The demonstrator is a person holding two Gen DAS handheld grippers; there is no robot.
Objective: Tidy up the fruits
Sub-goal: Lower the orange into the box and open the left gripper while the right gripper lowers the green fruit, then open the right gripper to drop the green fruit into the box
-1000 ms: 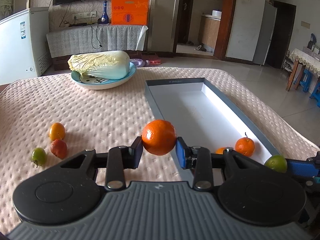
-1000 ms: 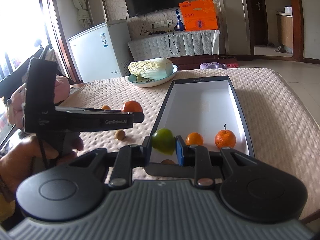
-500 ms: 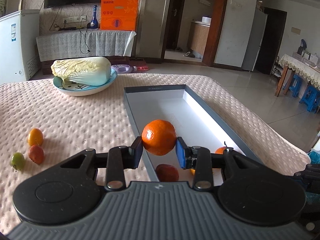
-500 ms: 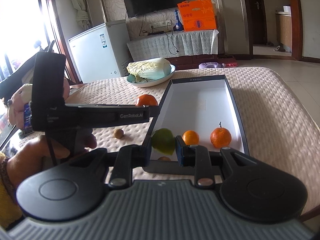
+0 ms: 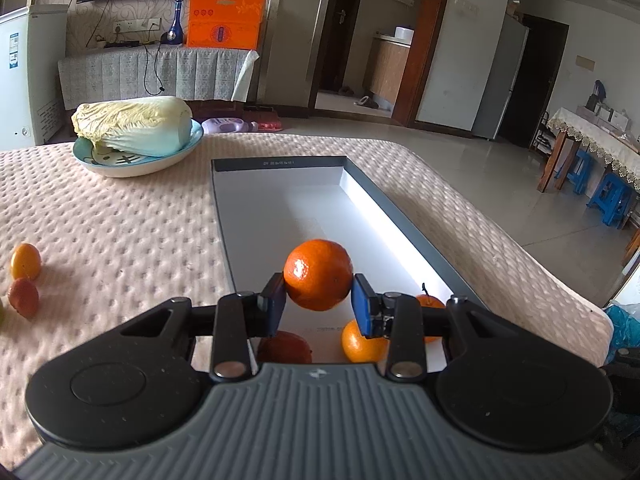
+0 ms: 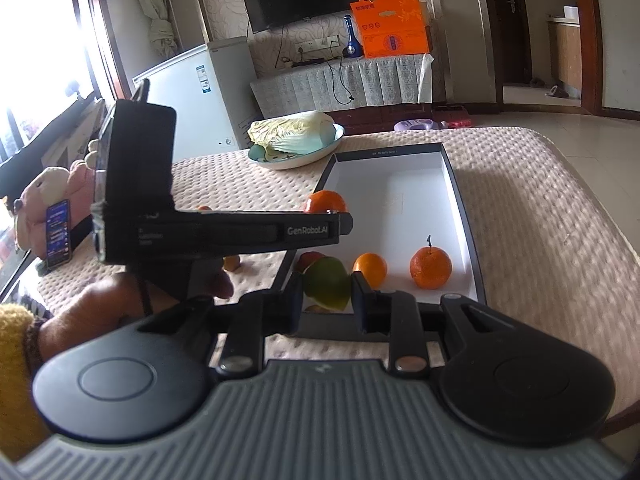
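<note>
Two tools, left tool (image 5: 318,306) clamped on orange (image 5: 318,280), right tool (image 6: 326,302) on green fruit (image 6: 326,282); "GenRoboLAI" lettering (image 6: 307,231) on left one.

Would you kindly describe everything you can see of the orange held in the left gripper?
The orange is round, bright orange, with a glossy, finely dimpled peel and no stem showing. It is clamped at its two sides between the blue pads of the left gripper, and nothing else touches it. It hangs above the near end of the tray, over the fruit already lying there. The right wrist view shows only its top.
</note>
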